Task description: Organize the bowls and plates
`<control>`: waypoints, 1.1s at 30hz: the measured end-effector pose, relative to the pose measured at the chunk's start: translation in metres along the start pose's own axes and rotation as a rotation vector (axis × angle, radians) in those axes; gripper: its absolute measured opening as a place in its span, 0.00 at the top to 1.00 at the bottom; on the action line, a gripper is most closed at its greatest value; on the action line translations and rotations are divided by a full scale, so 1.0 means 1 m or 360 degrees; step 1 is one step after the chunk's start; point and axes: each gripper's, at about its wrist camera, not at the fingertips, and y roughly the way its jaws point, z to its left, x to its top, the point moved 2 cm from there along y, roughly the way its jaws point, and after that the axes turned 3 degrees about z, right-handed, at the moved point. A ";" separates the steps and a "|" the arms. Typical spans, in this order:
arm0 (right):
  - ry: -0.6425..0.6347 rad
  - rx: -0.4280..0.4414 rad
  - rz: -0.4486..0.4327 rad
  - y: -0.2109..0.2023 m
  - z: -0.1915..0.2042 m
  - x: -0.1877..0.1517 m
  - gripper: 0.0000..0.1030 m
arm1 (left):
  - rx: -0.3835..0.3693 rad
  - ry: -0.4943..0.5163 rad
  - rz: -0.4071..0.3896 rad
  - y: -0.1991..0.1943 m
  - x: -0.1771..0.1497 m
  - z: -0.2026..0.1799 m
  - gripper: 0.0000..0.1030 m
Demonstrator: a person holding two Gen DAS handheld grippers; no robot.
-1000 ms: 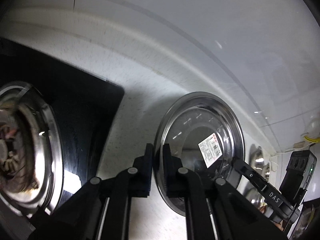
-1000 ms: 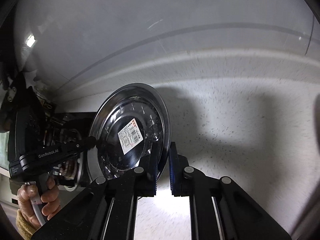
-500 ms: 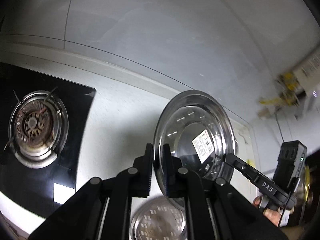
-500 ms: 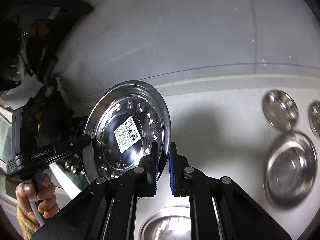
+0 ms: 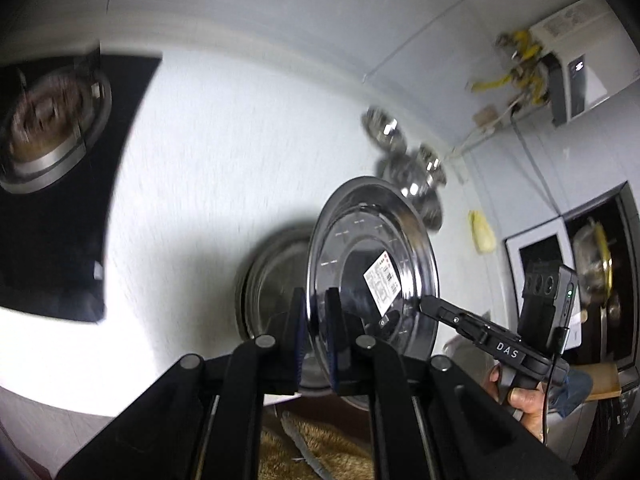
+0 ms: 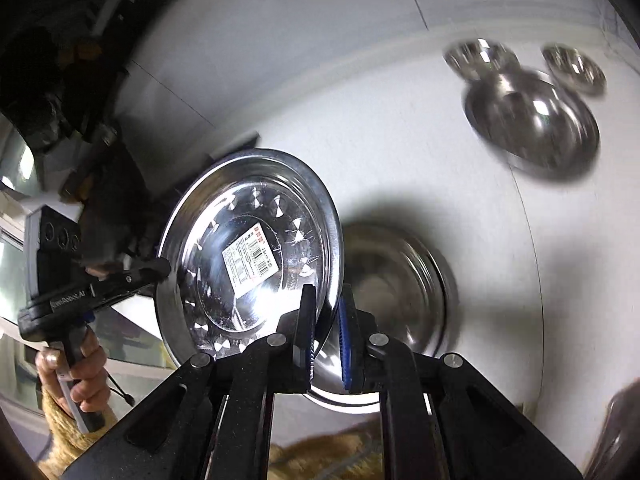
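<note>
Both hand-held grippers, left (image 5: pixel 316 330) and right (image 6: pixel 325 330), pinch the round stickered steel plate (image 6: pixel 248 256) above another plate (image 6: pixel 400 292) on the bench (image 5: pixel 224 152); steel bowls (image 6: pixel 532 120) remain unsorted.

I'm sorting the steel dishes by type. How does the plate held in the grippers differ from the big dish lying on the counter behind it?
The held plate is up on edge in the air, pinched at its rim by the left gripper and the right gripper; the big dish lies flat on the counter, touched by neither. The plate bears a white barcode sticker; none shows on the dish. Both are round, shiny steel.
</note>
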 end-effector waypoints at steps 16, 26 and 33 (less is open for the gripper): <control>0.0069 -0.0141 0.0159 0.055 -0.068 -0.015 0.91 | 0.0051 -0.0191 0.0207 0.102 -0.028 0.048 0.92; 0.0081 -0.0096 0.0173 0.056 -0.071 -0.026 0.88 | 0.0068 -0.0192 0.0180 0.109 -0.026 0.043 0.92; 0.0026 -0.0088 0.0170 0.056 -0.070 -0.025 0.88 | 0.0137 -0.0146 0.0137 0.111 -0.021 0.037 0.92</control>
